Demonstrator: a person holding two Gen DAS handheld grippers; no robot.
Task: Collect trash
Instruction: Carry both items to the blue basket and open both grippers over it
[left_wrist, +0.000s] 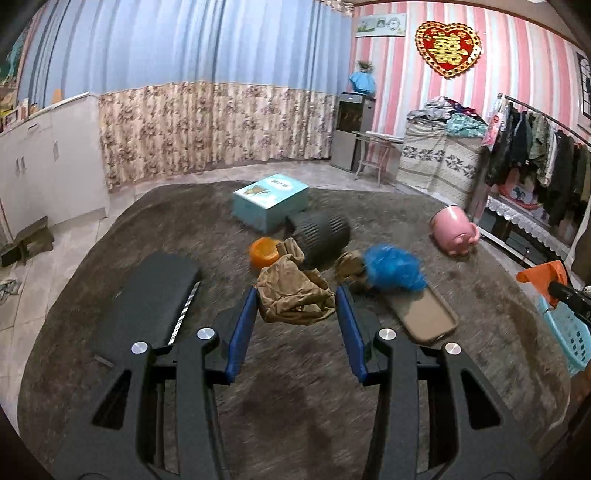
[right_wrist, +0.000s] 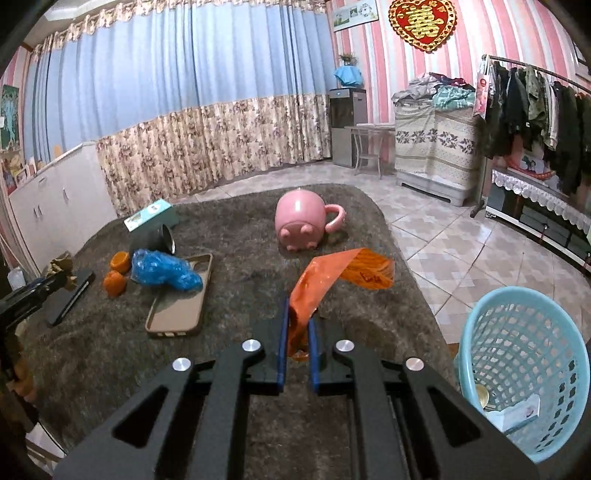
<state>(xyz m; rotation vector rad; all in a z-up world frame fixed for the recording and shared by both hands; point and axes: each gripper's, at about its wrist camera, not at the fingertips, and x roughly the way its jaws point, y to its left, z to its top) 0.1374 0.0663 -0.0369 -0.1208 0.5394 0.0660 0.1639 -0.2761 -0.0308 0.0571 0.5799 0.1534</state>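
Trash first: the orange wrapper (right_wrist: 332, 280) is pinched tight in the right tool (right_wrist: 296, 325), held above the tabletop (right_wrist: 258, 424), with the blue basket (right_wrist: 524, 369) just to its right. The left tool (left_wrist: 295, 306) is clamped on a crumpled brown paper (left_wrist: 295, 291). Further back sit a blue plastic wad (right_wrist: 166, 271) on a phone case (right_wrist: 177, 310), then a pink mug (right_wrist: 299, 221) tipped over.

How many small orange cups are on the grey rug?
2. One orange cup lies beside the blue plastic bag; the other orange cup stands just in front of it. More may be hidden behind the black cup.
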